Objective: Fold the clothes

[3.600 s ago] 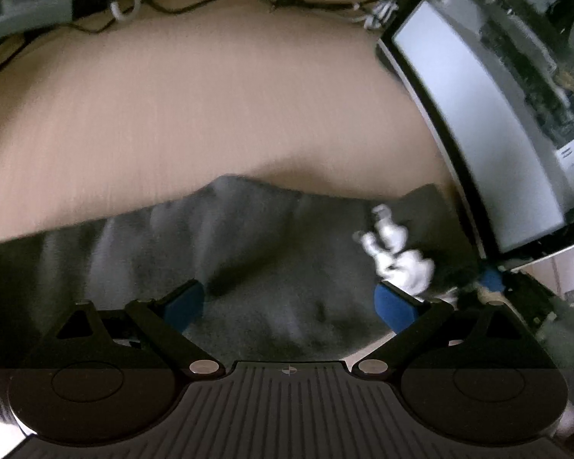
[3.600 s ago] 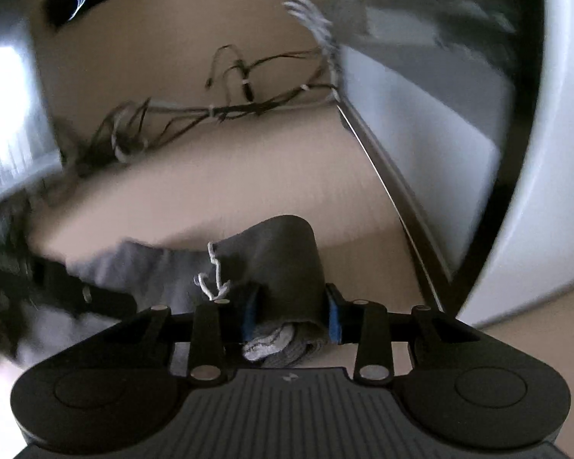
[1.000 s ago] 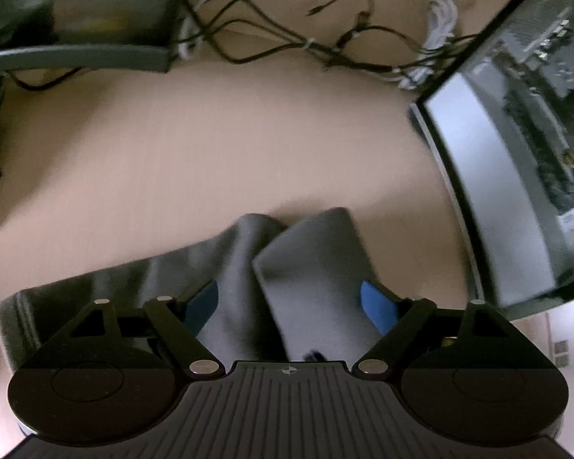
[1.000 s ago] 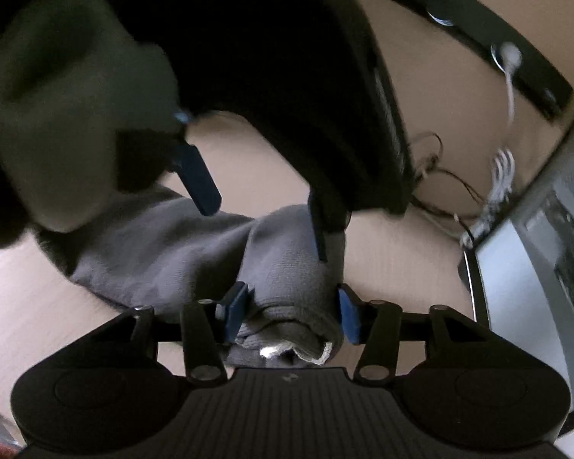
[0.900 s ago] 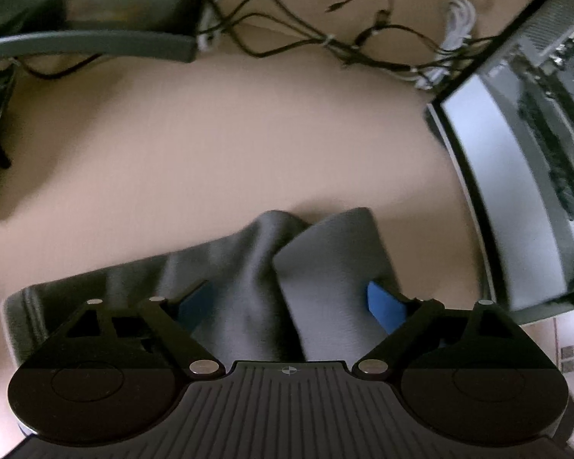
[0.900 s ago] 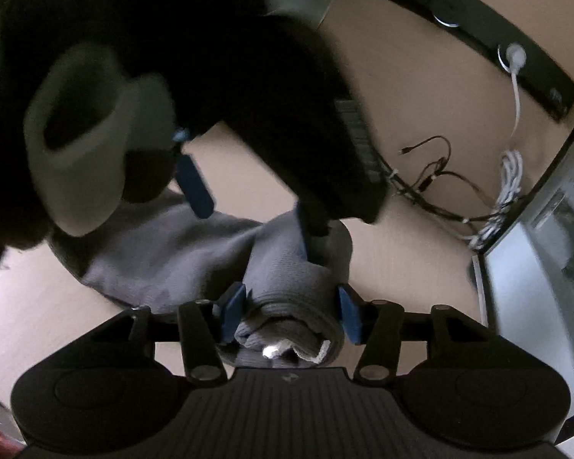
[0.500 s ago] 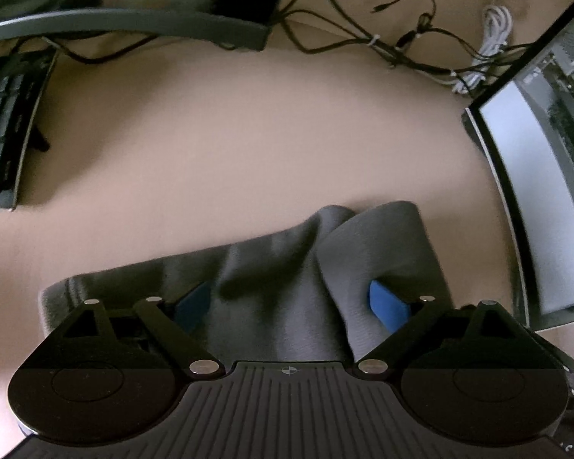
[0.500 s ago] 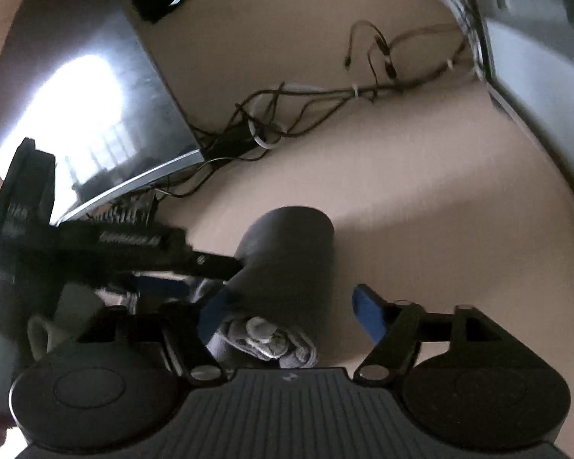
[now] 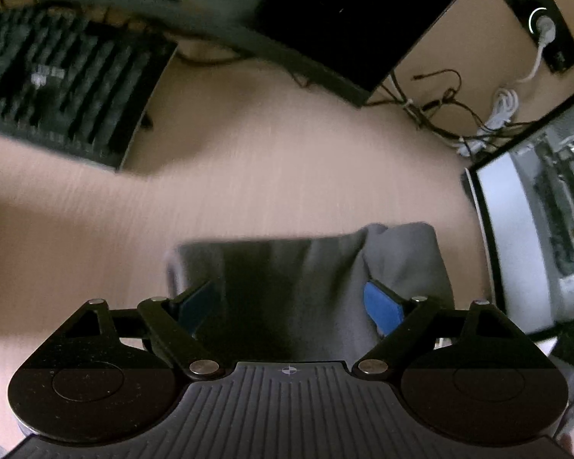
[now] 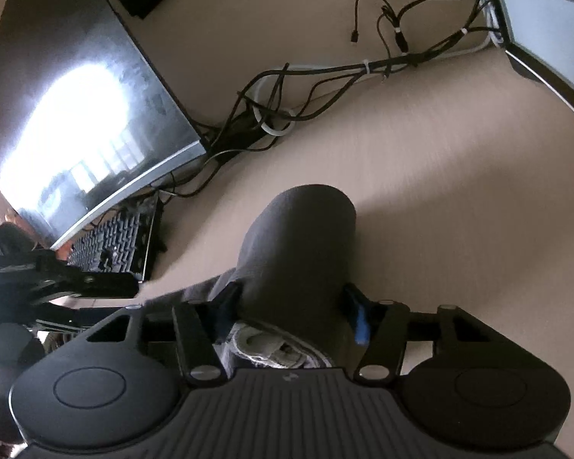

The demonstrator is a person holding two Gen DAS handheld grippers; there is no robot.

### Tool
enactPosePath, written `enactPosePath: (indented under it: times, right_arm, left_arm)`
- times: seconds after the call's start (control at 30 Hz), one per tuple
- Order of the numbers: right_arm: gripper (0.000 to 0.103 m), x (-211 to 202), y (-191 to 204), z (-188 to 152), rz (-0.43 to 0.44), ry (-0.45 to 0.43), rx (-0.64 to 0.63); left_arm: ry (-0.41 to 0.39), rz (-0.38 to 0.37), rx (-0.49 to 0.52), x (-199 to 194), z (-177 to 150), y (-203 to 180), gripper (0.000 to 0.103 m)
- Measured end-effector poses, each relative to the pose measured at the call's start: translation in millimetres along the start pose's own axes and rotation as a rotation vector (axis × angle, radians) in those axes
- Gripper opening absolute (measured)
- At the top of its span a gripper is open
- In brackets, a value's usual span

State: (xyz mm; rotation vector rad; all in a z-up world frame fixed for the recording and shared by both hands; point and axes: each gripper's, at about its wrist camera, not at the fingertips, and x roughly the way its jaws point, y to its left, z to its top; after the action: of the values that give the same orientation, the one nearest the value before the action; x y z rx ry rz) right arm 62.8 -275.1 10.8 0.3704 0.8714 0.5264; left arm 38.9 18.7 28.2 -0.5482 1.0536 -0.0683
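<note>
Desk (image 9: 287, 176), pale wood: grey garment (image 9: 325, 267) bunched on it, keyboard (image 9: 65, 95), monitor (image 10: 76, 95) and cables (image 10: 325, 72) beyond the garment. Left gripper (image 9: 291, 302) wide, closing slightly, garment loose between. Right gripper (image 10: 291, 306) re-closing, clamped on garment's folded end. Keyboard newly visible since a second ago.

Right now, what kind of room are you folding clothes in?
Probably a home office or computer desk, not a laundry room. The grey garment lies on a desk between a keyboard, a monitor and a tangle of cables.
</note>
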Motion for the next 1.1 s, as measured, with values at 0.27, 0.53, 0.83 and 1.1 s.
enactPosePath:
  times: [0.27,0.53,0.83,1.1]
  right_arm:
    - [0.051,-26.4,1.8,-5.6,-0.107,0.002,-0.114]
    - [0.049,-21.7,51.8,-21.0,-0.236,-0.029,-0.443]
    - [0.051,-9.6,77.8,-35.6,-0.200,-0.001,-0.594]
    - [0.063,-19.5,59.3,-28.5,-0.123,0.005,-0.501]
  left_arm:
    - [0.029,0.127,-0.023,26.7,-0.5,18.1,0.085]
    - [-0.045,-0.008,0.058,-8.1,11.5,-19.6,0.086]
    - [0.032,-0.068,0.281,27.7,-8.1,-106.8,0.085]
    - [0.049,0.051,0.335,52.3,-15.6,-111.6,0.090]
